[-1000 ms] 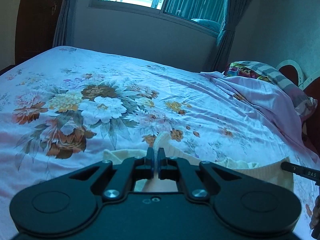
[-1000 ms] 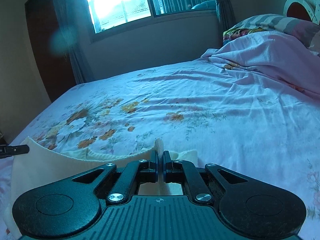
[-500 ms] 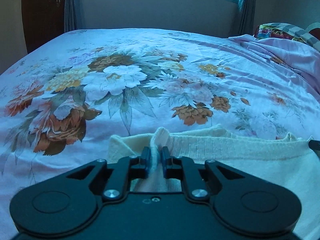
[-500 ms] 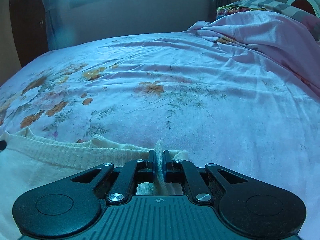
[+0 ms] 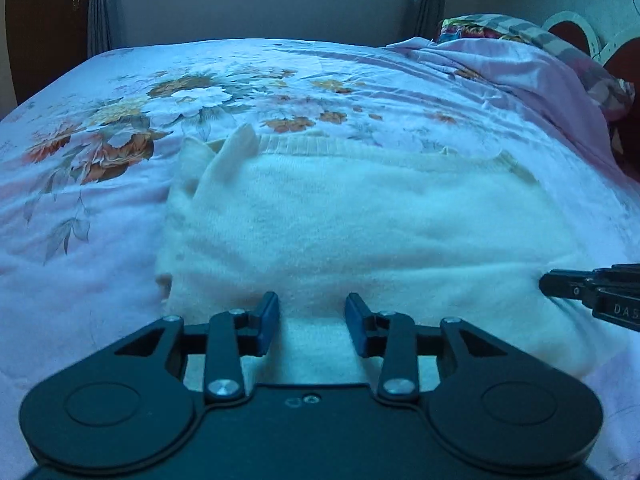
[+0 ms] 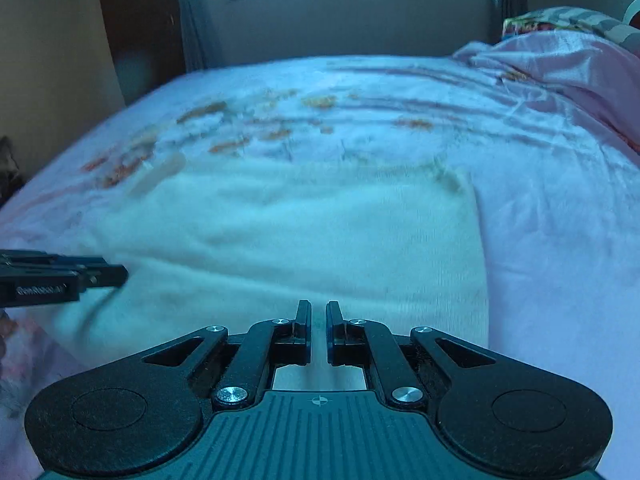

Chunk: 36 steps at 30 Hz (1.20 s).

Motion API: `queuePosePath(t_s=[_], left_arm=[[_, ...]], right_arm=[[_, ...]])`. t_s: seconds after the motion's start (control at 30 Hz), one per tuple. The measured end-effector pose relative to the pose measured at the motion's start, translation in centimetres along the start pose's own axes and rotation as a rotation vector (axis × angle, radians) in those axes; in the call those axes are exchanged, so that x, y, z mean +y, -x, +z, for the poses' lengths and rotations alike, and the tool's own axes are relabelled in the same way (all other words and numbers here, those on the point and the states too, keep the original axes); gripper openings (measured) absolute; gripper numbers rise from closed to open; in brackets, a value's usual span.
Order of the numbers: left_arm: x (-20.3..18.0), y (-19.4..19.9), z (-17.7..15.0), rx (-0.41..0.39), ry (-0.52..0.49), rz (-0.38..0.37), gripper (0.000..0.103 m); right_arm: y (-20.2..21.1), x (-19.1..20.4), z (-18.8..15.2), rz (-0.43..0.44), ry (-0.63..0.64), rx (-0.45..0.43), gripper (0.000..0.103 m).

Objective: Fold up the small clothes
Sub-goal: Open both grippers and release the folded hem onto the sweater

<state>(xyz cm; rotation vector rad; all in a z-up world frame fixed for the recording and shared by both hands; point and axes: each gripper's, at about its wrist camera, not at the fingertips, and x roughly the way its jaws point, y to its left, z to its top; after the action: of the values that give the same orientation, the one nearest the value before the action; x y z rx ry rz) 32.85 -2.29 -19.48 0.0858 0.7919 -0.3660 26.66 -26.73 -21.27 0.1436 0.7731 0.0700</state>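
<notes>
A cream knitted garment (image 5: 360,224) lies flat on the floral bedsheet (image 5: 120,128), its ribbed hem at the far edge and one corner standing up at the far left. My left gripper (image 5: 312,308) is open and empty above the garment's near edge. My right gripper (image 6: 318,312) hangs over the same garment (image 6: 300,236), jaws a narrow gap apart with nothing between them. Each gripper shows at the edge of the other's view: the right one (image 5: 592,288) and the left one (image 6: 60,276).
A crumpled pink blanket (image 5: 520,64) and a striped pillow (image 5: 500,24) lie at the bed's far right by the headboard. A wall with window and curtains stands beyond the bed. A dark wardrobe (image 5: 44,28) is at far left.
Both grippers let go of the garment's hem and drew back toward the near edge. The garment now lies flat on the bed. The left gripper opened wide, the right only slightly.
</notes>
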Motion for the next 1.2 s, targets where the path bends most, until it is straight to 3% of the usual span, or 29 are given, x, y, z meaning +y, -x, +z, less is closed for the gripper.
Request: queuePosePath(t_s=[0.13,0.23,0.3,0.37,0.53,0.57,0.6,0.63,0.67,0.77,0.97,1.1,1.2], left_arm=[[-0.2,1.2,0.7,0.011,0.074,0.039,0.034],[-0.6,3.2,-0.1,0.008,0.076,0.023,0.036],[-0.9,3.6,-1.5,0.034,0.078,0.038,0.036],[-1.4,3.4,-2.7,0.045,0.056,0.070,0.036],[-2.5,3.9,-2.5,0.083,0.045,0.110,0.036],[-2.5,4.0,-2.5,0.091,0.049,0.112,0.036],[-2.6,4.0,-2.6,0.098,0.044,0.118,0.037],[-2.8,4.0,-2.8,0.101,0.036,0.124,0.037],[-2.9,4.0,-2.9,0.105,0.030,0.129,0.037],[-3.0,4.2,-3.0,0.112,0.035,0.139,0.037],[-3.2,5.6,-3.2,0.094,0.032,0.141,0.037],[-4.0,6.6,-3.5,0.064,0.001,0.099,0.040],[-3.8,5.6,-3.9,0.090,-0.004,0.107,0.041]], right_arm=[[0.0,-0.6,0.3,-0.028,-0.154,-0.013,0.004],[2.5,0.8,0.3,-0.004,-0.123,-0.075,0.004],[2.9,1.3,-1.0,0.013,-0.134,-0.049,0.005],[1.7,1.5,-2.8,-0.023,-0.116,0.030,0.004],[3.7,1.4,-2.9,-0.035,-0.158,0.014,0.007],[4.3,1.4,-3.1,-0.046,-0.152,-0.006,0.011],[4.6,1.3,-3.3,-0.067,-0.149,-0.012,0.036],[4.4,1.2,-3.5,-0.087,-0.147,-0.004,0.070],[4.0,1.0,-4.0,-0.107,-0.141,0.020,0.075],[4.0,1.1,-4.7,-0.123,-0.101,0.032,0.075],[6.8,0.7,-4.6,-0.093,-0.185,-0.041,0.075],[7.7,0.4,-4.9,-0.097,-0.190,-0.057,0.075],[7.6,-0.2,-5.1,-0.095,-0.193,-0.045,0.063]])
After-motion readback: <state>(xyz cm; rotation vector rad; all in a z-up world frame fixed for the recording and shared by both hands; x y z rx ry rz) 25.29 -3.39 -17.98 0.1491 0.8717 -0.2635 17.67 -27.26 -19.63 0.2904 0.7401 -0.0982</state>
